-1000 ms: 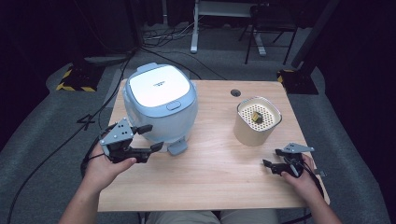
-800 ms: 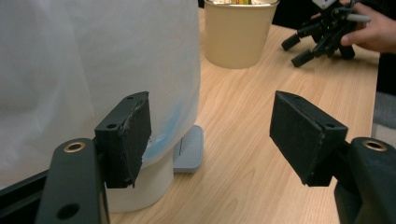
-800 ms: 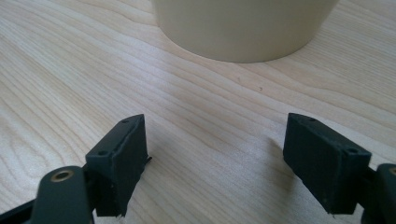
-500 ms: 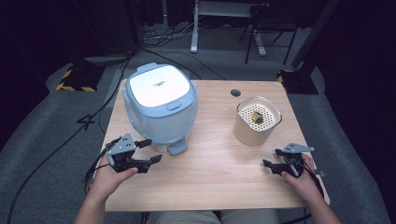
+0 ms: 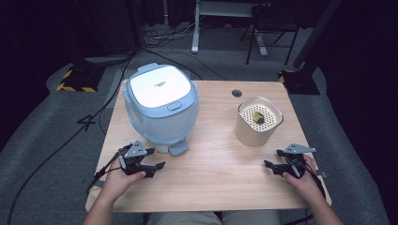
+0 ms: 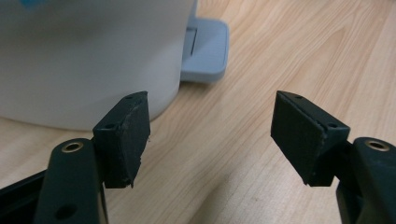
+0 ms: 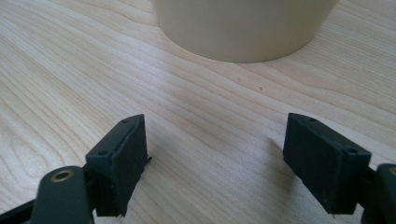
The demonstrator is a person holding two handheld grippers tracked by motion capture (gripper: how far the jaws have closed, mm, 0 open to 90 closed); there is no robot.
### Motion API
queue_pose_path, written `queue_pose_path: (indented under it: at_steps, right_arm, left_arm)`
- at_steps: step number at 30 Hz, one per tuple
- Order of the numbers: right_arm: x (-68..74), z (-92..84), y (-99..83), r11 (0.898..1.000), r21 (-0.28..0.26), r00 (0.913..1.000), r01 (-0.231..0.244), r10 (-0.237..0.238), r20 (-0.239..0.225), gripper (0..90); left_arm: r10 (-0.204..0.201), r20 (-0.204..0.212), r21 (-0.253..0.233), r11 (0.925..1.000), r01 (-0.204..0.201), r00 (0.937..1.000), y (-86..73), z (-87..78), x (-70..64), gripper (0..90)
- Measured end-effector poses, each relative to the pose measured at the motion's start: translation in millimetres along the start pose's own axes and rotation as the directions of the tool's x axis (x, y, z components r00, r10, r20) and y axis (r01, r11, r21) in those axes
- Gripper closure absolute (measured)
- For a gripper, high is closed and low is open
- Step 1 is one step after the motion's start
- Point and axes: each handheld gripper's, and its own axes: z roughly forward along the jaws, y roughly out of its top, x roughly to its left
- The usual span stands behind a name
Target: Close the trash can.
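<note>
The left hand-held gripper [image 5: 157, 159], jaws wide and empty, sits low beside the rice cooker [image 5: 160, 108]; the right hand-held gripper [image 5: 271, 168] (also wide, empty) should approach the beige canister [image 5: 258, 123] squarely.

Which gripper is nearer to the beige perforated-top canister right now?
Right. The right gripper sits on the table just in front of the beige canister, slightly to its right. The left gripper is across the table, in front of the blue-white cooker.
</note>
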Motion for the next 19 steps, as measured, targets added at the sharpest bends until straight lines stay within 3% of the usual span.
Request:
queue_pose_path:
  at_steps: [3,5,7,9,19]
  right_arm:
    - [0.0,0.0,0.0,1.0,0.0,1.0,0.0,0.0,0.0,22.0]
    - [0.0,0.0,0.0,1.0,0.0,1.0,0.0,0.0,0.0,22.0]
    - [0.0,-0.1,0.0,1.0,0.001,1.0,0.001,-0.001,0.001,22.0]
    - [0.0,-0.1,0.0,1.0,0.001,1.0,0.0,0.0,0.002,22.0]
    - [0.1,-0.1,0.0,1.0,0.0,1.0,0.0,0.0,0.002,22.0]
  left_arm:
    - [0.004,-0.019,0.054,0.9985,-0.003,0.9998,-6.1,10.3,-0.3,29.2]
    - [0.032,-0.044,0.1,0.9946,-0.027,0.9985,-8.6,17.4,-2.0,29.1]
    - [0.038,-0.043,0.122,0.9919,-0.032,0.9984,-10.1,21.7,-2.8,28.9]
    - [0.051,-0.051,0.134,0.99,-0.044,0.9974,-11.7,24.8,-3.3,27.9]
    - [0.046,-0.063,0.138,0.9897,-0.037,0.997,-11.0,26.7,-2.6,21.4]
